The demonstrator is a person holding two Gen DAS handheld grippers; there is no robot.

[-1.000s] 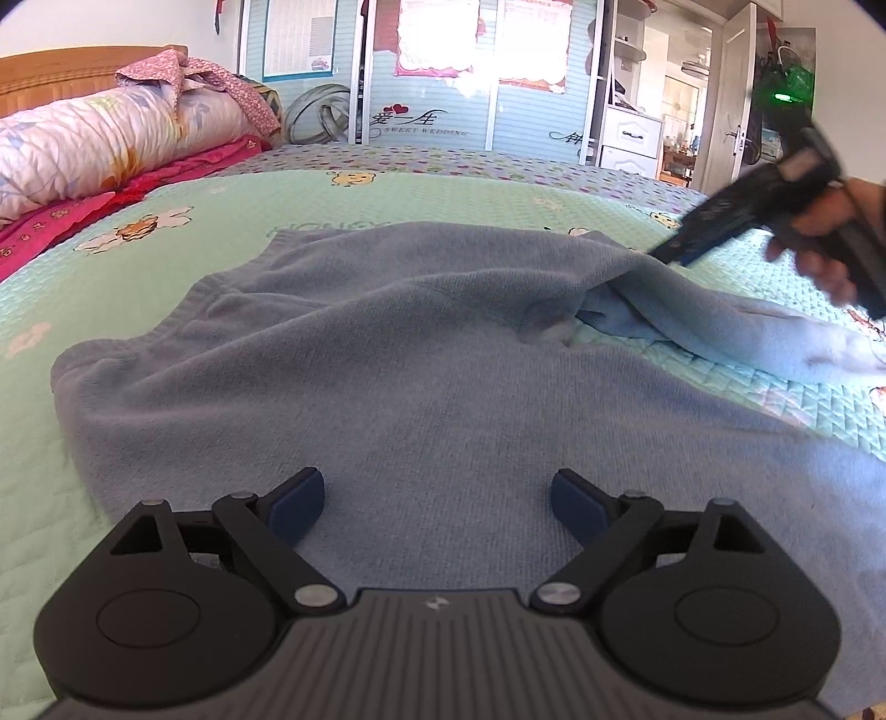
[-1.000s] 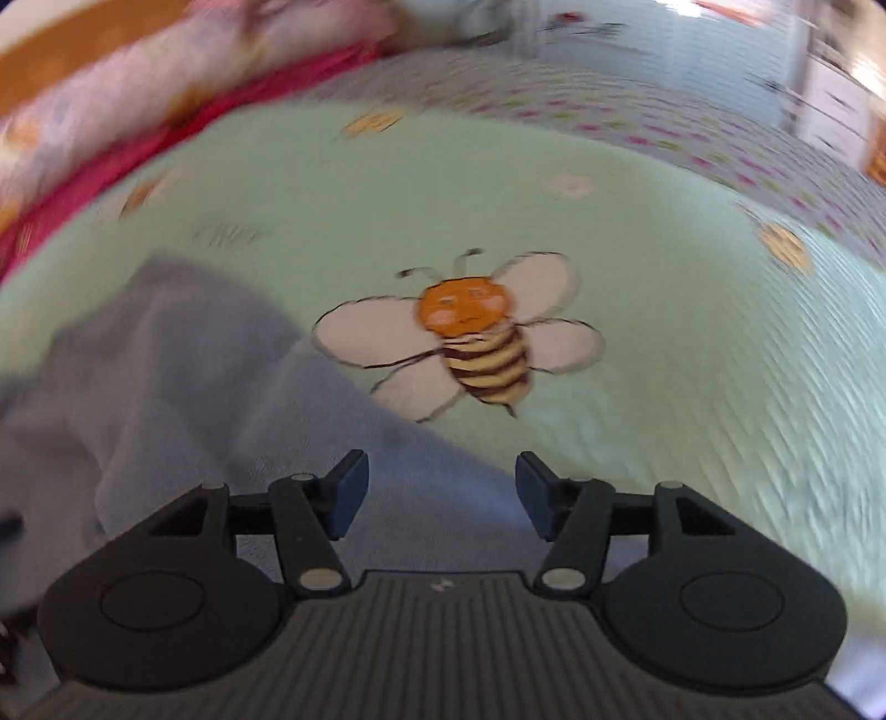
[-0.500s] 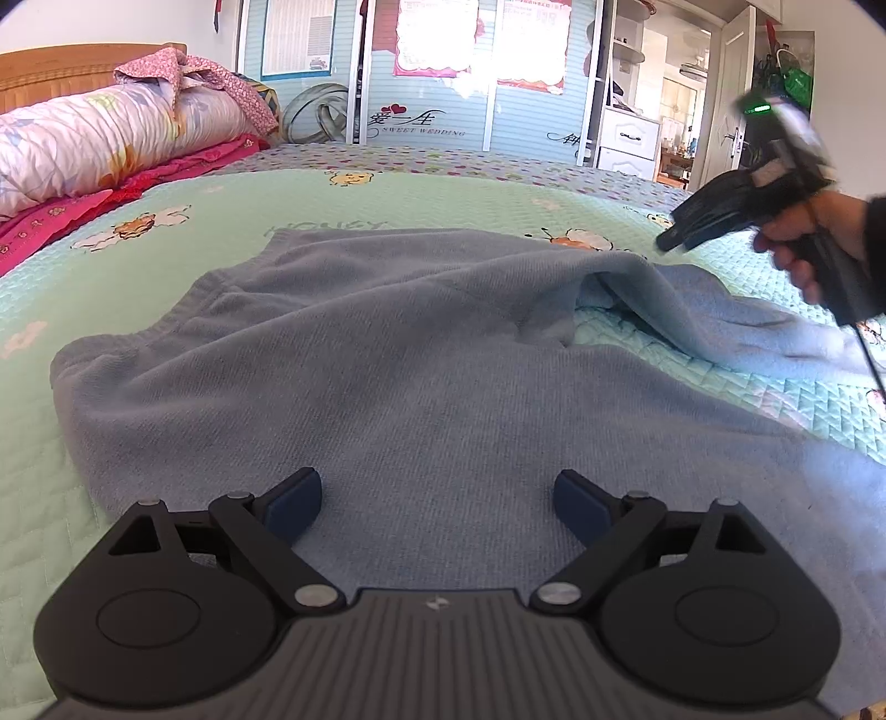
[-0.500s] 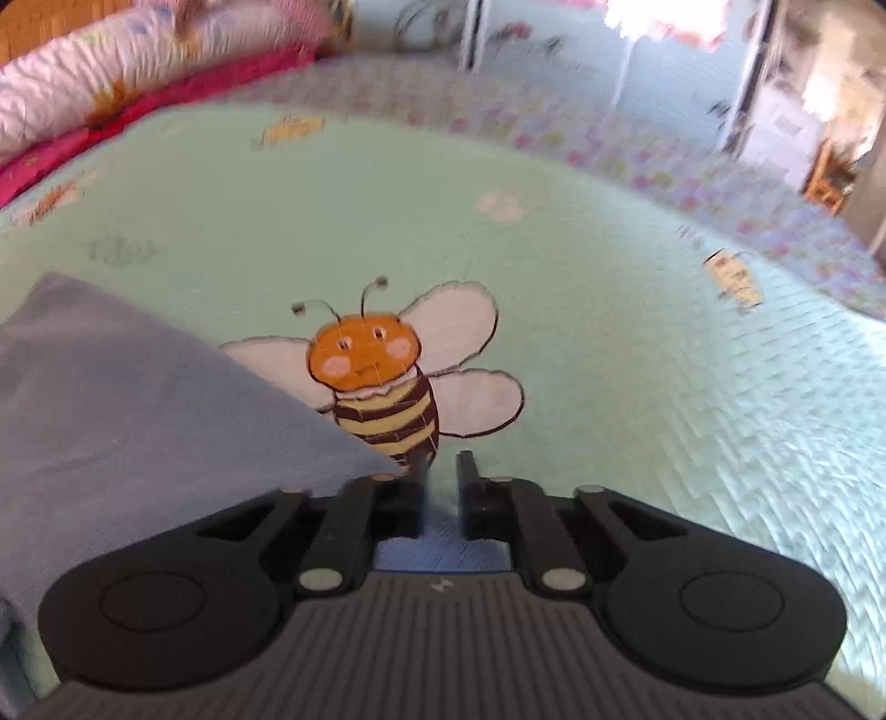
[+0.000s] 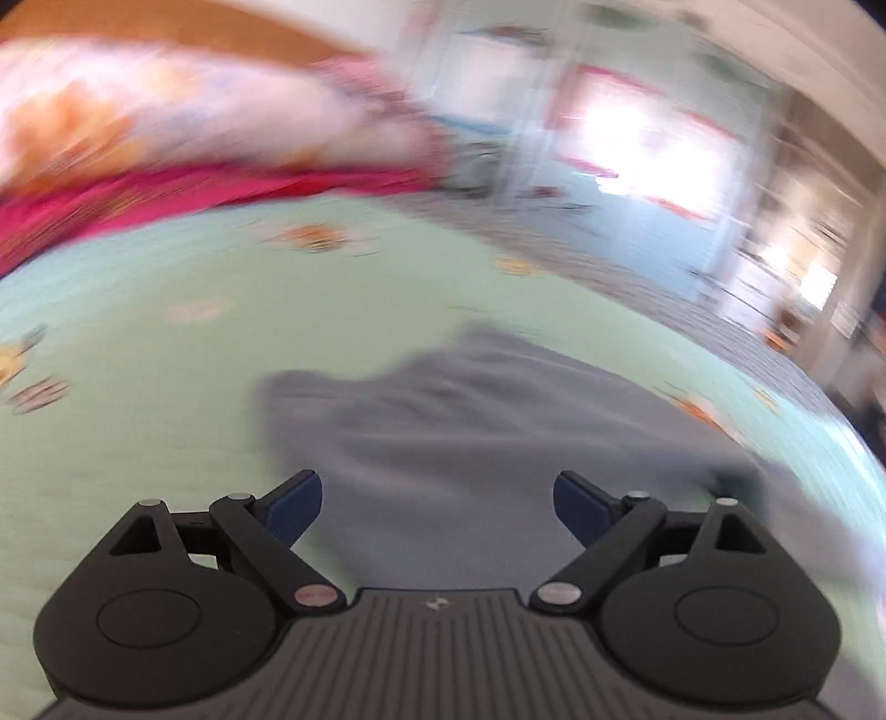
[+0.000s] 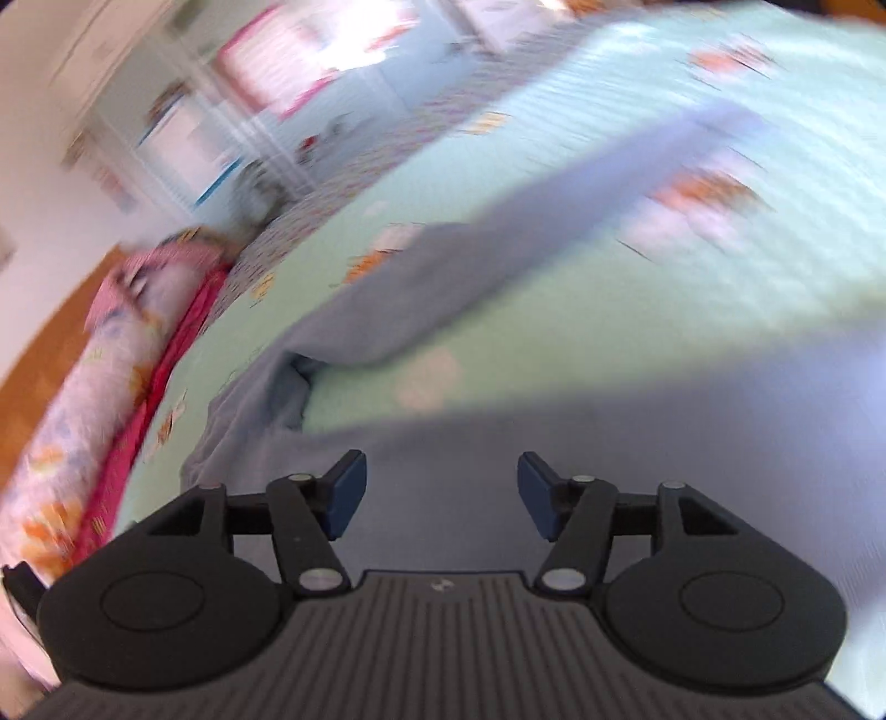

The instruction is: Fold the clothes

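One blue-gray sweater (image 5: 498, 421) lies flat on the green bed (image 5: 155, 399) just past the left gripper (image 5: 437, 507), whose fingers are wide with nothing between them, and only the right view shows its long sleeve (image 6: 554, 221) beyond the right gripper (image 6: 441, 495), whose empty fingers are opening.

Green quilted bedspread (image 5: 166, 387): broad bare stretches on both sides of the grey-blue sweater (image 5: 470, 432), which lies flat over the middle of the bed and rises only in low folds, its sleeve (image 6: 554, 221) stretched across the cover toward the far edge. Head edge of the bed: blocked by a rolled floral quilt (image 6: 83, 399) lying on a pink sheet (image 6: 149, 399) against the wooden headboard (image 5: 166, 22). Beyond the far edge: wardrobe doors (image 5: 637, 138) standing close behind the bed; blur hides finer detail.
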